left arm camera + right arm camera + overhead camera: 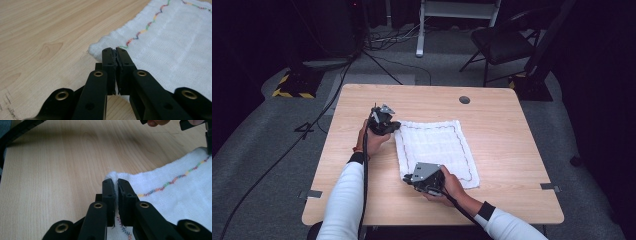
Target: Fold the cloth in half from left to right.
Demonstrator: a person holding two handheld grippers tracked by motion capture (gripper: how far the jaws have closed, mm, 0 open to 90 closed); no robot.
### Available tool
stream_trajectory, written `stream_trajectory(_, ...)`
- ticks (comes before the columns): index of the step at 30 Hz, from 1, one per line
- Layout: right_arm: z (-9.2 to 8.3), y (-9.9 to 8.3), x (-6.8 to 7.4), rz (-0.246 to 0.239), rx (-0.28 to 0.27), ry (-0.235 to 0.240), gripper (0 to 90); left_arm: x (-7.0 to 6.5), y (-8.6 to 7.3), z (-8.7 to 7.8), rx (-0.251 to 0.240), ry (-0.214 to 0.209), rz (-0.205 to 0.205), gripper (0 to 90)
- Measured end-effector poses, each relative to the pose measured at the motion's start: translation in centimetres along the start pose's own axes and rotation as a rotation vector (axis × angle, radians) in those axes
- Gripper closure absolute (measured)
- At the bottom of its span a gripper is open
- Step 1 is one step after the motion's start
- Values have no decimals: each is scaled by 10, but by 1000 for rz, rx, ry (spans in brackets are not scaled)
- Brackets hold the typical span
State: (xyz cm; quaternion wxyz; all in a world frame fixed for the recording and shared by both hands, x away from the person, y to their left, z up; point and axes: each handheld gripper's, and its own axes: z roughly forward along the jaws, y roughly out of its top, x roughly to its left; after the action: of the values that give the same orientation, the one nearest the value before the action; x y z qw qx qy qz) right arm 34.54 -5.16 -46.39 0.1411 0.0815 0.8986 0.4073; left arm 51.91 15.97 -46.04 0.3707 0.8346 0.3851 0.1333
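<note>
Both grippers are clamped on the cloth [435,146]: left gripper [116,56] pinches the far-left corner, right gripper [114,185] the near-left corner, so probably setting up a fold.

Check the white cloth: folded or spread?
Spread: the white cloth lies flat in one layer on the table, stitched border visible all round.
</note>
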Motion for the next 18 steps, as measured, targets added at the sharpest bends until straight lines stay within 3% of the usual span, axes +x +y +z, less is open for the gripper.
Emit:
stream_trajectory(5,-20,-4,-10,28,-29,-20,847,-10,17,2,-28,1,10,865)
stream_trajectory(10,-41,-14,-16,53,-35,-56,848,-33,39,11,-20,5,86,866)
stream_trajectory(18,-73,-33,-22,78,-41,-88,849,-66,66,26,-42,-24,140,866)
